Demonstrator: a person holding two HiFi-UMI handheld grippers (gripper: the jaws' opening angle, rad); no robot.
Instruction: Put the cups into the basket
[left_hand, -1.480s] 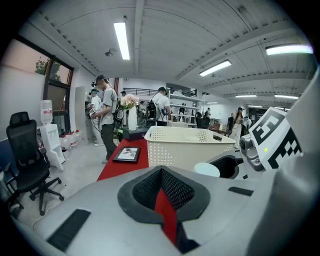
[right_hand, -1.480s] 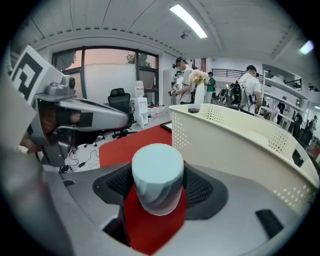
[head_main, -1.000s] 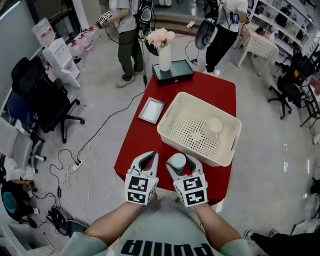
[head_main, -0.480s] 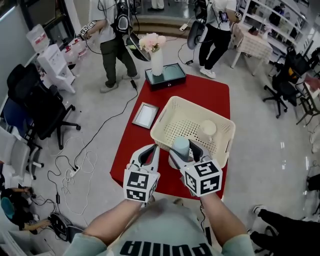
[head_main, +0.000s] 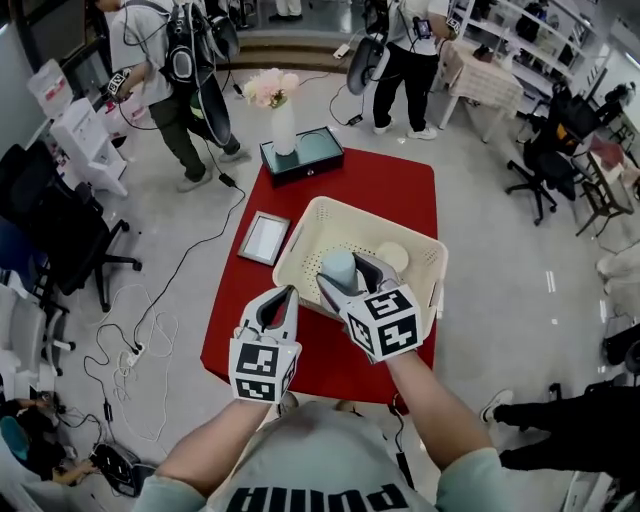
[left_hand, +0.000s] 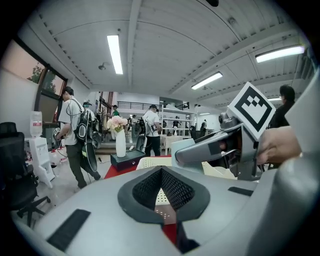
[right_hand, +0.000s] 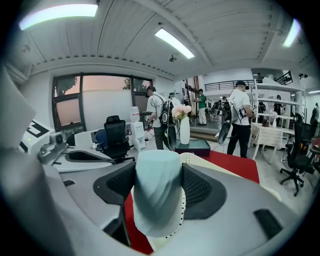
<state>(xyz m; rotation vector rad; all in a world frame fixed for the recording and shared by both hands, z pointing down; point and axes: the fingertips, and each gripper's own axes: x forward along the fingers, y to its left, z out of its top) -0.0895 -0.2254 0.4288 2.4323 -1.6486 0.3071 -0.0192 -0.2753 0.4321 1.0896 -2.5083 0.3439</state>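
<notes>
The pale blue cup (right_hand: 156, 185), light, stiff and probably slippery on its smooth wall, seems best taken across the middle. It hangs over the near rim of the basket (head_main: 300, 232), where a cream cup (head_main: 392, 257) already lies. My right hand-held gripper (head_main: 347, 275) pinches it, angled slightly down. The left hand-held gripper (left_hand: 161, 172), pressed together and empty, hovers beside it above the red tabletop (head_main: 390, 190).

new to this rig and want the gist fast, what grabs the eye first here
The bright red table stands out in the grey room, with a cream perforated plastic basket on it. Over the basket's near side, the right gripper has its jaws closed on a pale blue cup. A cream cup already sits inside the basket.
</notes>
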